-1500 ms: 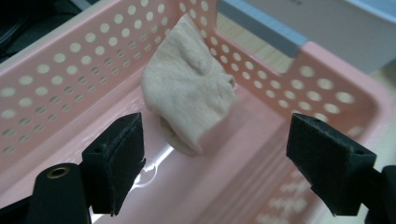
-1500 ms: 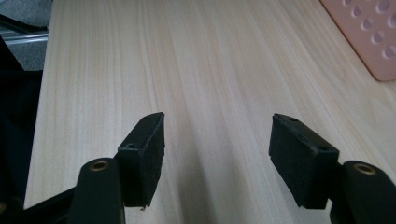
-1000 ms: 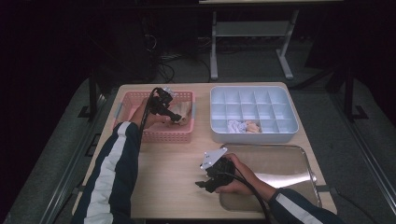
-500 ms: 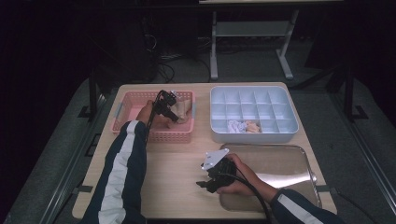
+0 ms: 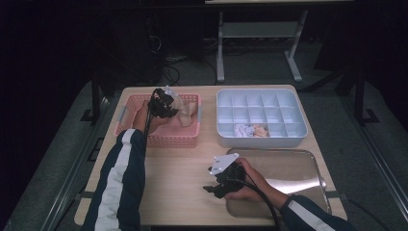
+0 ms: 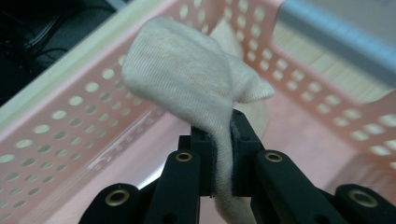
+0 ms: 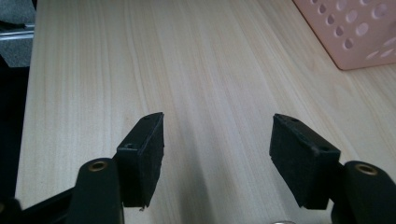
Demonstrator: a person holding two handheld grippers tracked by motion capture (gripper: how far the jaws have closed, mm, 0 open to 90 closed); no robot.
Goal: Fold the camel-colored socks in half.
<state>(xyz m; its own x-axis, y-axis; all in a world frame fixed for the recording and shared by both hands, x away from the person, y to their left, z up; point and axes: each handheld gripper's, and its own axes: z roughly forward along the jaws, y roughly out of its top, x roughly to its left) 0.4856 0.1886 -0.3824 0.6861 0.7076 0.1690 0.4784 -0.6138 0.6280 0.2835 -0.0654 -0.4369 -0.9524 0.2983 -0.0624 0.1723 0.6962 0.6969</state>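
Inside the pink perforated plastic basket, the left tool has just been closing its jaws, and a cream knitted sock is now pinched between the black pads, its bulk bunched above the jaws and a strip hanging below them. From the high view, the left tool holds the sock a little above the basket floor, over more pale cloth lying in the basket. Meanwhile the right tool rests low over the light wooden table with its jaws spread wide and nothing between them. In the high view the right tool sits at the left edge of a shiny metal tray. Behind the tray stands a white compartmented plastic box, with a few crumpled cloth pieces in its front row.
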